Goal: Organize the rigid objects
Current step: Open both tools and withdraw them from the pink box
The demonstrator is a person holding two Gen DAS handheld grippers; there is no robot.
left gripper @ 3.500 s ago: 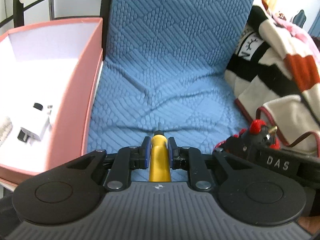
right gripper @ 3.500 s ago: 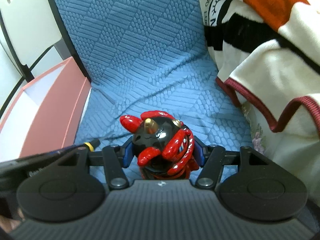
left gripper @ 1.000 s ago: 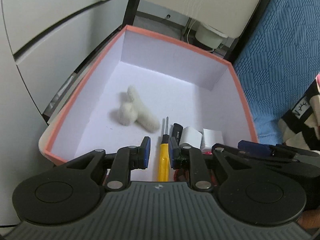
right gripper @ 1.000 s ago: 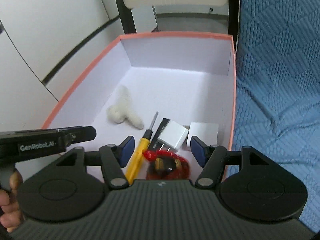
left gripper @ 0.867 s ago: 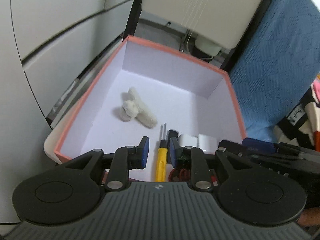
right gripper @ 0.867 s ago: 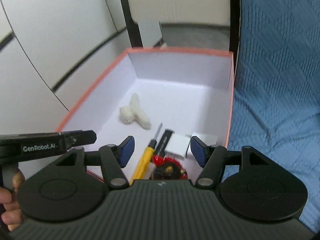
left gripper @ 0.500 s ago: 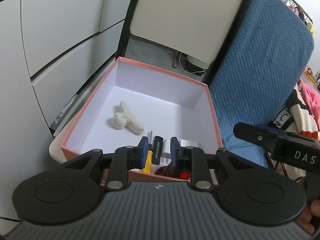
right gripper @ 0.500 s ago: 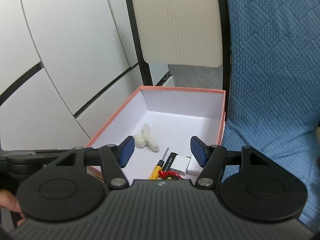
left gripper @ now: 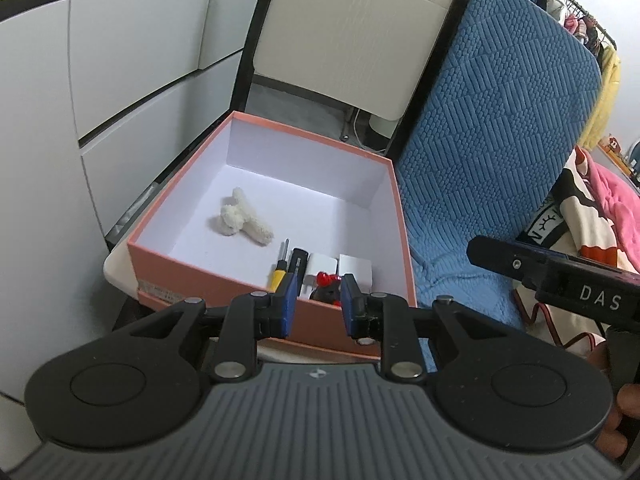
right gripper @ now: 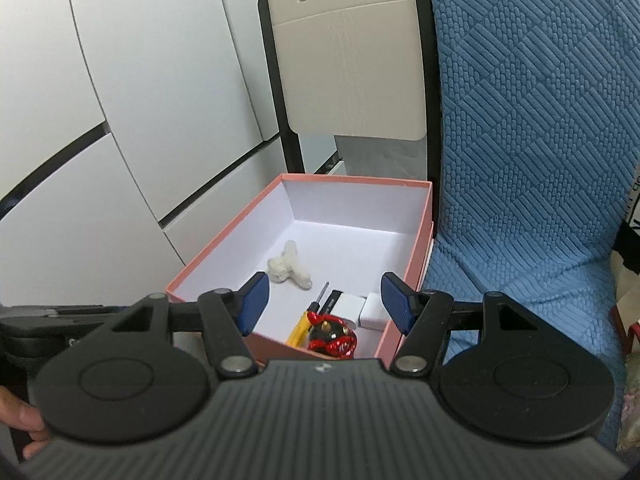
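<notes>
A pink box (left gripper: 394,200) with a white inside stands beside a blue seat; it also shows in the right wrist view (right gripper: 420,236). In it lie a yellow screwdriver (left gripper: 277,275), a black and red figurine (right gripper: 333,337), white chargers (right gripper: 362,307) and a white fuzzy piece (left gripper: 240,222). My left gripper (left gripper: 316,304) is open and empty, held above and short of the box's near wall. My right gripper (right gripper: 325,305) is open wide and empty, also raised above the box.
A blue quilted seat cover (left gripper: 492,136) rises right of the box. A striped blanket (left gripper: 576,216) lies at far right. A beige chair back (right gripper: 348,60) and white cabinet doors (right gripper: 120,92) stand behind the box.
Both grippers let go of the screwdriver and the figurine in the box, then drew back and up away from it. The box now looks smaller and farther.
</notes>
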